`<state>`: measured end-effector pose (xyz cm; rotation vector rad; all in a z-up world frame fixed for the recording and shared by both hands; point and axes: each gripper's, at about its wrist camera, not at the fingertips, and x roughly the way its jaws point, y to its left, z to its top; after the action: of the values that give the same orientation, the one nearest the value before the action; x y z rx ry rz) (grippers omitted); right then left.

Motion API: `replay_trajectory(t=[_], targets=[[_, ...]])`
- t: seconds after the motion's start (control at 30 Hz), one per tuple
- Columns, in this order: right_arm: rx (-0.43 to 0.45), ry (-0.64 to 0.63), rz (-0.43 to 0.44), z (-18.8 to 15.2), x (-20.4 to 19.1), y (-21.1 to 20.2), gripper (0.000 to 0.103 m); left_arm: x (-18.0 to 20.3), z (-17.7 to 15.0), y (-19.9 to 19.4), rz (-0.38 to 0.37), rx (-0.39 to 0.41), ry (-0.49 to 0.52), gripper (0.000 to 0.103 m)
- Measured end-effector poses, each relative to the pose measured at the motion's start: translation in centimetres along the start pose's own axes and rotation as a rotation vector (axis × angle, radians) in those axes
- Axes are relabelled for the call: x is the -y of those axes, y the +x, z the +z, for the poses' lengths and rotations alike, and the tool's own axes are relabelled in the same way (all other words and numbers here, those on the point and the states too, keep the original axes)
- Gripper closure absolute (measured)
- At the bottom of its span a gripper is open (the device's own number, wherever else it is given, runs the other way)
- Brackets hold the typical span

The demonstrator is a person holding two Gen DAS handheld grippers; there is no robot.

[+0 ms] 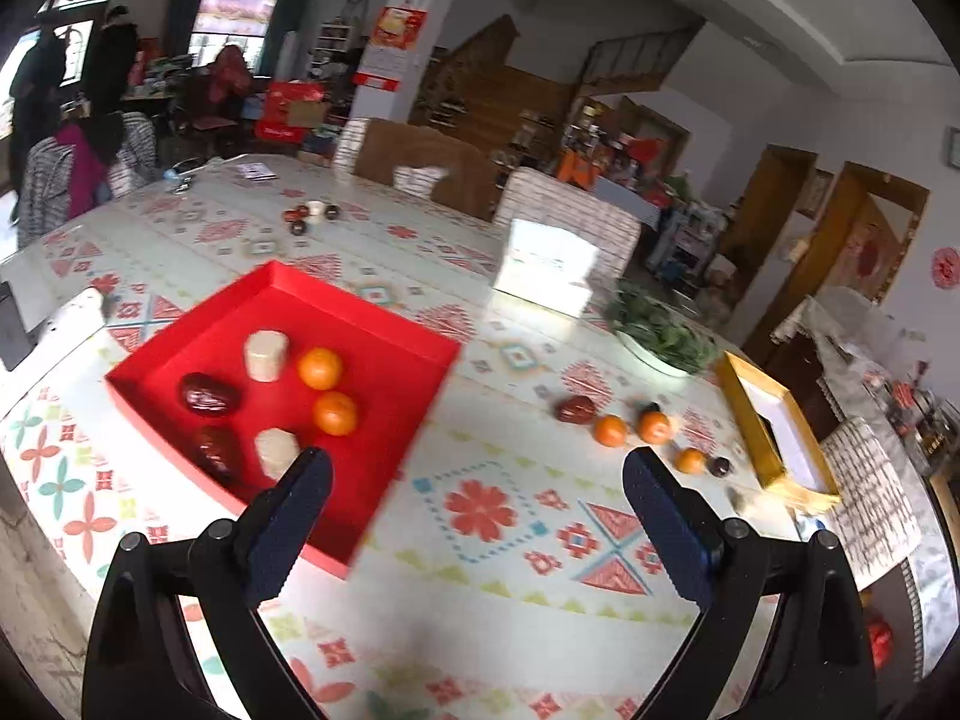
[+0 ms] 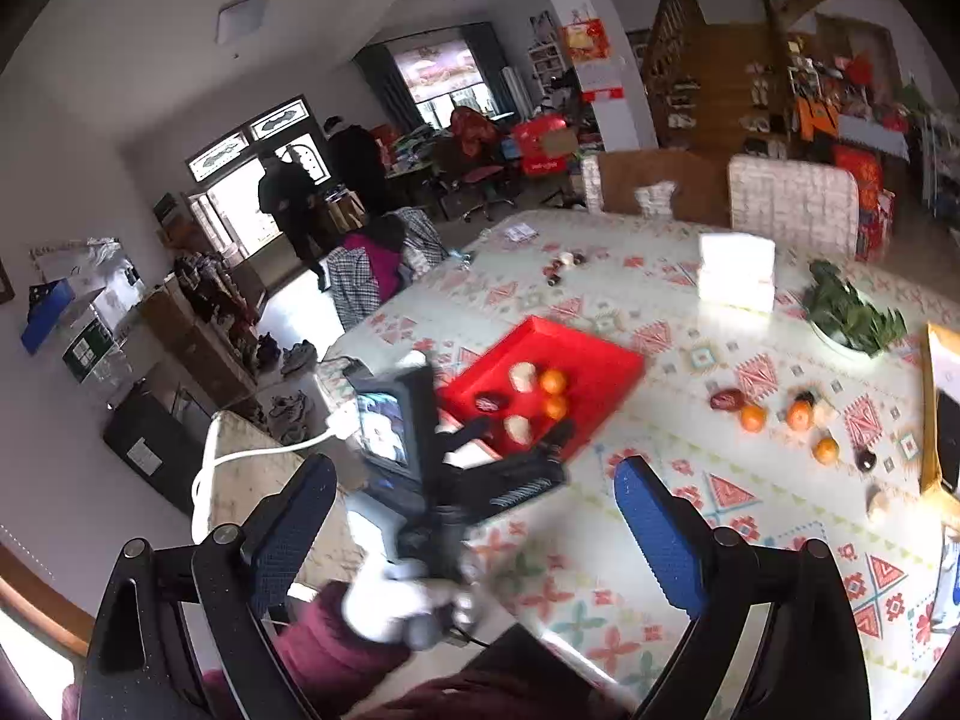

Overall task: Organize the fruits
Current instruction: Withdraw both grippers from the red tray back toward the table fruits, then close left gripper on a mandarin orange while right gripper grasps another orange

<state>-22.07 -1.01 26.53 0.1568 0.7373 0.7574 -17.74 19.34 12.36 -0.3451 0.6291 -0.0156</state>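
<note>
Six pieces are lying in the red tray near the table's left edge | left gripper is gaping empty | right gripper is gaping empty | three oranges and a date are sitting near the right edge

Daylight comes from the windows at the far side of the room and makes them look washed out. The glossy desk shows pale glare near the white box. Both views bend strongly and turn black at the corners. The red tray edge and the gloved hand are smeared by motion blur.
</note>
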Motion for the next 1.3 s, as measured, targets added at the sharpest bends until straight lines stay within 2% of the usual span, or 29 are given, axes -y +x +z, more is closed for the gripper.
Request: replay_trajectory(t=[0.17,0.2,0.27,0.3,0.4,0.47,0.5,0.53,0.6,0.67,0.7,0.73,0.8,0.83,0.97,1.2,1.3], targets=[[0.064,0.217,-0.16,0.0,11.9,0.5,0.007,1.6,-0.5,-0.5,0.017,0.003,0.065,0.006],[0.072,0.268,-0.203,-0.1,14.8,0.4,0.008,1.9,-0.3,-0.5,0.019,0.007,0.075,0.006],[0.085,0.316,-0.269,0.1,18.3,-0.2,0.018,2.4,0.3,-1.0,0.012,0.024,0.092,0.006],[0.105,0.337,-0.311,0.3,20.2,-0.9,0.019,2.9,0.9,-1.3,0.011,0.04,0.109,0.006],[0.167,0.36,-0.379,1.3,23.9,-2.6,0.019,4.6,3.3,-2.6,0.012,0.128,0.169,0.006],[0.18,0.349,-0.39,1.5,25.3,-2.6,0.019,5.9,4.8,-2.9,0.005,0.195,0.214,0.005],[0.171,0.341,-0.379,1.5,25.9,-1.8,0.019,6.6,5.5,-2.3,-0.023,0.2,0.242,0.0],[0.161,0.338,-0.369,1.1,26.5,-1.0,0.02,6.9,5.8,-1.5,-0.042,0.178,0.247,0.0],[0.1,0.338,-0.347,0.4,27.3,2.6,0.027,7.0,6.2,1.8,-0.102,0.059,0.207,0.0],[0.039,0.344,-0.328,-0.7,27.7,5.3,0.045,6.7,5.8,4.9,-0.128,-0.036,0.167,0.001],[0.012,0.344,-0.324,-1.1,27.9,6.7,0.047,6.4,5.4,6.3,-0.14,-0.072,0.153,0.011],[-0.009,0.343,-0.326,-1.3,28.2,8.3,0.048,6.3,5.1,7.1,-0.153,-0.093,0.145,0.03],[-0.031,0.349,-0.342,-1.5,29.2,10.8,0.048,5.7,4.3,9.5,-0.168,-0.163,0.125,0.051],[-0.041,0.35,-0.352,-1.6,29.7,11.9,0.048,5.5,4.0,10.1,-0.182,-0.183,0.118,0.054],[-0.081,0.349,-0.378,-1.8,31.5,15.6,0.048,5.6,3.0,11.8,-0.192,-0.211,0.147,0.054],[-0.115,0.285,-0.454,-2.3,32.0,18.1,0.049,8.3,1.3,15.5,-0.193,-0.239,0.263,0.053],[-0.115,0.272,-0.478,-2.6,32.4,18.0,0.061,9.8,0.8,17.5,-0.206,-0.262,0.294,0.053]])
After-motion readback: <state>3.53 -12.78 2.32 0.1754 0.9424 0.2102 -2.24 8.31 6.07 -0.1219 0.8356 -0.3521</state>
